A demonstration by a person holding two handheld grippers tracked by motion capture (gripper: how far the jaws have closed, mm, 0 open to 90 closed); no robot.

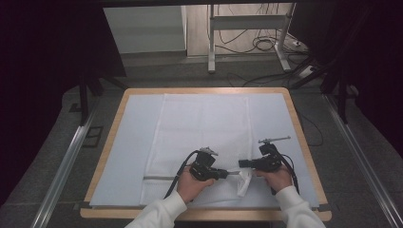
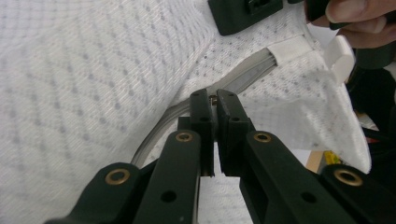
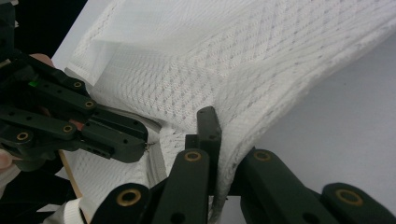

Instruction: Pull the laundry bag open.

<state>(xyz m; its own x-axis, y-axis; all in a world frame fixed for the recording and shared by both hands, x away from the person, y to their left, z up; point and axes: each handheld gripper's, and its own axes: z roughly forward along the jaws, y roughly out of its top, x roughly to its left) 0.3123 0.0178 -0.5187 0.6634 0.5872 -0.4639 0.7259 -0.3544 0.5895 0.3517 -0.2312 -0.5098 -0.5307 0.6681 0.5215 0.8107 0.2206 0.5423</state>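
A white mesh cloth cover (image 1: 199,128) lies flat on the table, with a grey zipper (image 1: 159,178) along its near edge. My left gripper (image 1: 236,173) points right and is shut on the small metal zipper pull (image 2: 214,98) at the end of the zipper track (image 2: 243,77). The right gripper (image 1: 241,164) points left toward it and is shut on the cover's near right corner, which is lifted and bunched (image 1: 244,183). In the right gripper view the mesh (image 3: 243,93) is pinched between the right gripper's (image 3: 212,122) jaws, with the left gripper (image 3: 145,147) close beside it.
The cover rests on a pale sheet over a wood-edged board (image 1: 304,137). Metal rails (image 1: 66,161) run along both sides of the table. Desk legs and loose cables (image 1: 266,45) lie on the floor beyond the far edge.
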